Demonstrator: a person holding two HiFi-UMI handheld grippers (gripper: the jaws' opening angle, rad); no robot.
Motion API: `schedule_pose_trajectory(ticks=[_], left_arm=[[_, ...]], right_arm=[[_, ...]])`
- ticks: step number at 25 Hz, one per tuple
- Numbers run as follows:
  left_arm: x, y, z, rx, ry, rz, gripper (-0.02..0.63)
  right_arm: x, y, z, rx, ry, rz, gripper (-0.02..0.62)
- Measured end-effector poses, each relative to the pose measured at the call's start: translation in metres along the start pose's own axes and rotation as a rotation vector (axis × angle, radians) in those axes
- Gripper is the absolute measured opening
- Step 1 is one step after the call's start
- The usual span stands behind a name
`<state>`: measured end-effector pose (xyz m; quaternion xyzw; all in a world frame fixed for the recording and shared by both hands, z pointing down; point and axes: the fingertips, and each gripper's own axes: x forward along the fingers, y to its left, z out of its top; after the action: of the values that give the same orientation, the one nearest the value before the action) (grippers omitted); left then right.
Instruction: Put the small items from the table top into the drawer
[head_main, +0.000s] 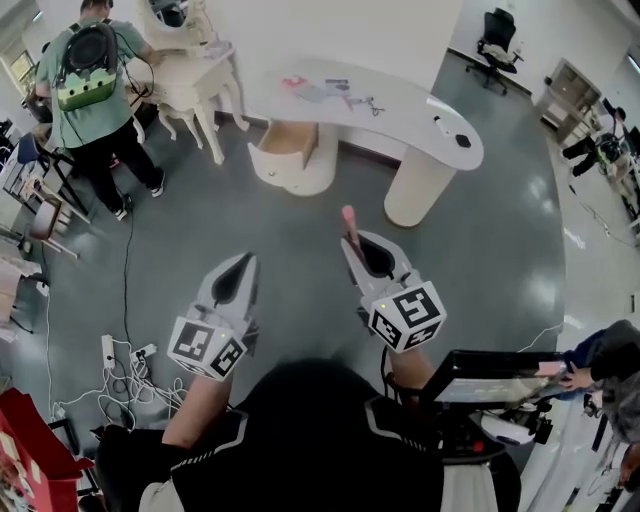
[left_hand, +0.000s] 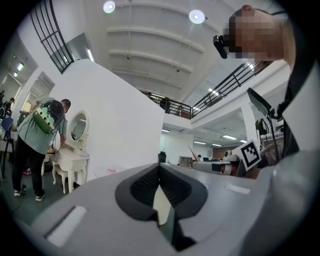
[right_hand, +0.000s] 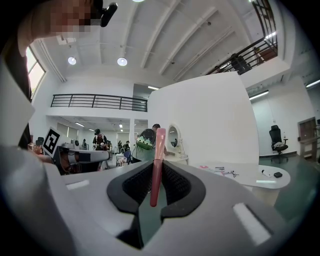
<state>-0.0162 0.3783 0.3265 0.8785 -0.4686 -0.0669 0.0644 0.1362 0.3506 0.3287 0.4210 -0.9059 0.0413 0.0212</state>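
Observation:
My right gripper (head_main: 352, 243) is shut on a thin pink stick (head_main: 348, 218), which pokes out past the fingertips; in the right gripper view the pink stick (right_hand: 157, 165) stands upright between the black pads. My left gripper (head_main: 240, 266) is held beside it, jaws together and empty, and it also shows as the left gripper (left_hand: 160, 166) in its own view. Both are over bare floor, well short of the white curved table (head_main: 400, 105). Small items (head_main: 335, 92) and a black object (head_main: 462, 140) lie on the table. A wood-lined opening (head_main: 285, 140) shows under its left end.
A person with a green backpack (head_main: 88, 70) stands by a white dressing table (head_main: 190, 60) at the far left. Cables and a power strip (head_main: 120, 360) lie on the floor at the left. A cart (head_main: 490, 380) is close on my right, and an office chair (head_main: 497, 35) stands far back.

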Motion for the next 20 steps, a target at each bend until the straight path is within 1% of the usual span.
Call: schedule_pose_trajectory(ticks=[2,5,7,13,16,20], left_arm=[[-0.003,0.001,0.002,-0.025,-0.007,-0.007,0.0],[-0.007,0.003,0.007,-0.016,-0.018,-0.013,0.0],[-0.011,0.009,0.008,-0.013,-0.022,-0.011,0.0],[-0.024,0.031,0.003,-0.048,-0.023,0.002,0.0],[-0.029,0.039,0.002,-0.04,-0.025,-0.002,0.0],[-0.034,0.044,0.005,-0.005,-0.022,-0.023,0.0]], right_arm=[[0.001,0.002,0.0,-0.004,0.003,-0.003,0.049],[0.005,0.007,0.002,-0.02,0.007,-0.008,0.049],[0.009,0.011,0.003,-0.009,0.002,-0.006,0.049],[0.017,0.023,0.002,0.001,0.013,-0.012,0.049],[0.021,0.029,0.001,-0.002,0.01,-0.022,0.049],[0.026,0.036,0.002,0.006,0.015,-0.045,0.049]])
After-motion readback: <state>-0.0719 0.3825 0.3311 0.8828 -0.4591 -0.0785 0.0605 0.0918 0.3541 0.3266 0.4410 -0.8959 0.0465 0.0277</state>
